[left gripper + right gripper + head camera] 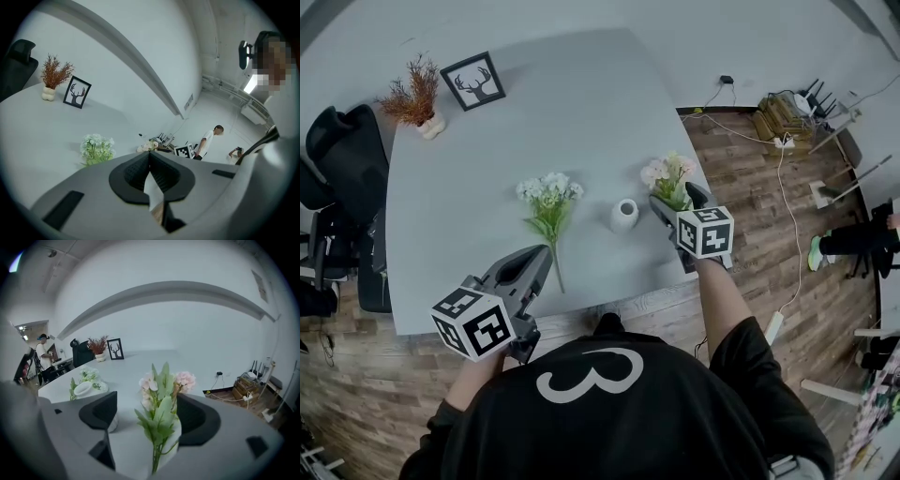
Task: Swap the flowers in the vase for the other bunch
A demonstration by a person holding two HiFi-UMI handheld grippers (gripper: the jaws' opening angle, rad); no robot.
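Grey tabletop (487, 169) filled the head view, seen steeply from above. Toward the left, the left hand-held gripper (536, 258) hovered over the near edge with its jaws pressed together and nothing between them. Just beyond it lay the white-and-green bunch (548, 200), flat on the tabletop. To its right stood the small white vase (624, 215), upright and empty. Right of the vase, near the tabletop's edge, the pink bunch (667, 178) appeared to lie between the jaws of the right hand-held gripper (679, 200), which stood wide apart, their pads clear of the stems.

The swap looked about half done. The vase held nothing and the pink bunch seemed set aside. Picking up the white-and-green bunch and standing it in the vase remained.

The white-and-green bunch lay lengthwise toward and away from the person, blossoms at the far end, its stem pointing back toward the left hand-held gripper. The pink bunch ran much the same way, blossoms away, stems toward the person.
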